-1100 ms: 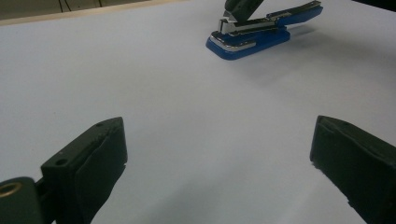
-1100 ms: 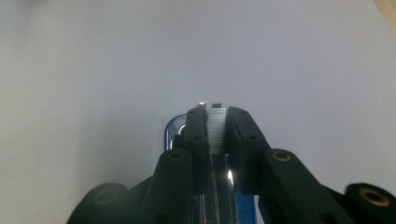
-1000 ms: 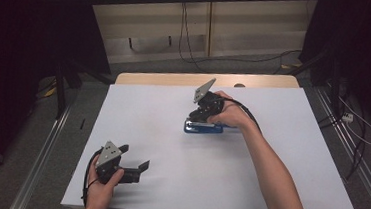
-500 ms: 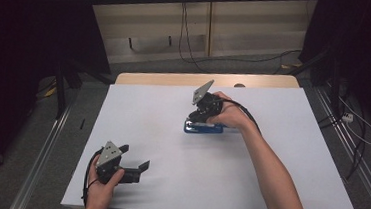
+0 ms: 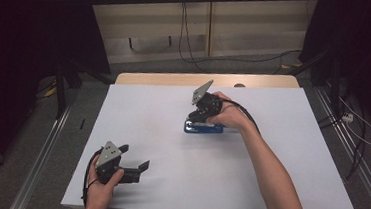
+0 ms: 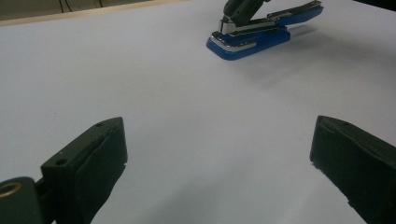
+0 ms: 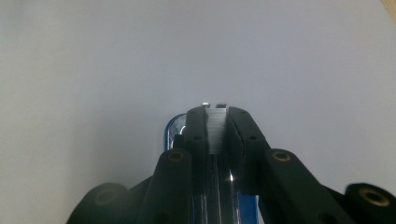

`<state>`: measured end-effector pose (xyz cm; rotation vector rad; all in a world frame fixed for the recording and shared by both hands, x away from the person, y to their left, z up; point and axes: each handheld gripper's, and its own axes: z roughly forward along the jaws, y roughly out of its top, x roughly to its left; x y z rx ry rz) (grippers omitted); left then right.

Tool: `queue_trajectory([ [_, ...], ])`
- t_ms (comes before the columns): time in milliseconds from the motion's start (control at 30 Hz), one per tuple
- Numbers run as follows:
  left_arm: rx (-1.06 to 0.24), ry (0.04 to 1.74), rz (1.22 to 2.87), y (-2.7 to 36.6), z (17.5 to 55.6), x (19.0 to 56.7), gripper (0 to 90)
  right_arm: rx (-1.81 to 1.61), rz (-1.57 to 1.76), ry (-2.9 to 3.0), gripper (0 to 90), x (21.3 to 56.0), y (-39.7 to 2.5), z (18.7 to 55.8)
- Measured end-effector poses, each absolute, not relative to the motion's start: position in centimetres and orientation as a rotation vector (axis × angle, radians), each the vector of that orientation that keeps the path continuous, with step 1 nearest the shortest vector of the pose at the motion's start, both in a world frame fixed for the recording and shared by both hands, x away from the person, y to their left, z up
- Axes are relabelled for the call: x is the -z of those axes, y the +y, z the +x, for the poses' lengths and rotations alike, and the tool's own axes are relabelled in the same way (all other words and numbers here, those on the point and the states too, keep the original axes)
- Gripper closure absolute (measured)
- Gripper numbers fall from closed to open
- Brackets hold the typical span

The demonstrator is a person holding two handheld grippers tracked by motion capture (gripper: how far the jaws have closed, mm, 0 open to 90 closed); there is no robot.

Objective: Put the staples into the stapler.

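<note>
From the high view, my right gripper pinches the blue stapler mid-table. Left gripper view: my left gripper gapes empty; stapler's hinged top looks lifted. Right gripper view: jaws clamp its slick metal arm, rigid, likely weighty; I'd hold near the head

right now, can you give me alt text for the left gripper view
A blue and chrome stapler sits on a white table, with the right gripper clamped on its top arm near the front end. In the foreground, the left gripper shows its two black fingers spread wide apart, holding nothing.
</note>
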<state>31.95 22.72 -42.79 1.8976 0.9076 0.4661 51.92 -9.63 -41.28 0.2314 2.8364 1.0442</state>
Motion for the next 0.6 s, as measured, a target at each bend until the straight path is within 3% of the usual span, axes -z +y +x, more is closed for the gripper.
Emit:
queue_trajectory([
  [600, -0.460, 0.915, 1.893, 22.62, 31.93, 42.89, 4.0, -1.048, 0.262, 2.839, 76.4, 41.36, -9.58, 51.94],
])
